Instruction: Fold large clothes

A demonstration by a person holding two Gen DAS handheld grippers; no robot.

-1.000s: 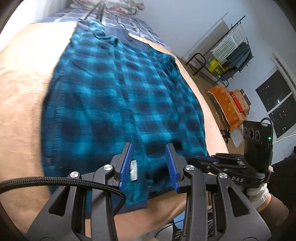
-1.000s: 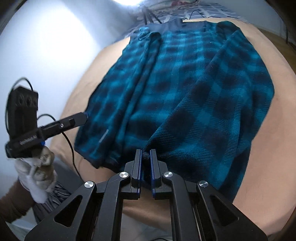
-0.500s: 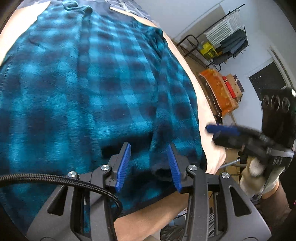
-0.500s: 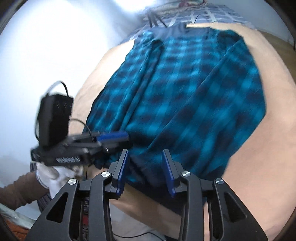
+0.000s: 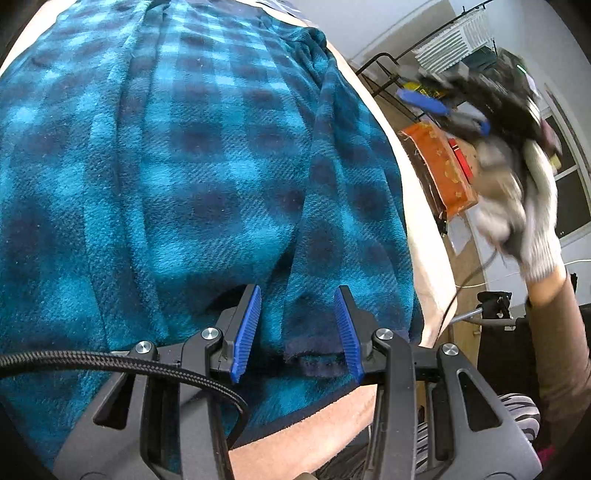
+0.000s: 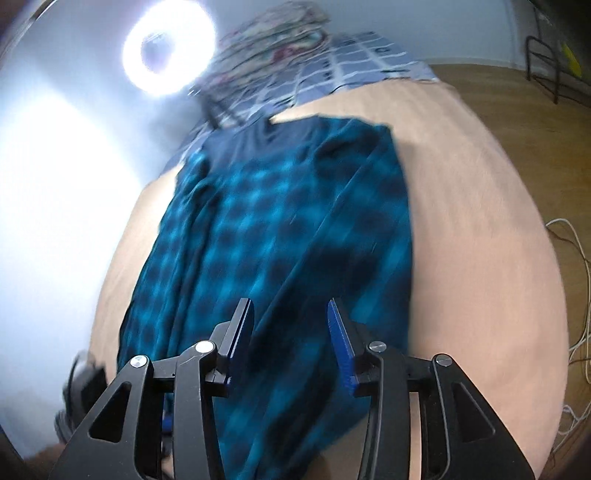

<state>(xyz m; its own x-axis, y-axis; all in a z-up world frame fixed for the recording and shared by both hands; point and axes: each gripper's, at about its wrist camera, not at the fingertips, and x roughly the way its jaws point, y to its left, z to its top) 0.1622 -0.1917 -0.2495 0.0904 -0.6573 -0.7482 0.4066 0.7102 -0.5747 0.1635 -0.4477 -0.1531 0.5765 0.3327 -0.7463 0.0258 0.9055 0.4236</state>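
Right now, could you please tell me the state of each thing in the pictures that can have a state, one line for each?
Plaid fleece garment: spread flat on the bed, long folds down it, navy hem nearest.
Left gripper: open, garment's navy cuff lies between the pads, not pinched.
Right gripper: jaws opening, raised above the garment, nothing held.
Ring light: switched on.
Tan bed cover: smooth under the garment.

garment [image 5: 207,177] spread on the bed [image 6: 480,229], pillow [image 6: 273,33] behind it, drying rack [image 5: 454,40] right of the bed
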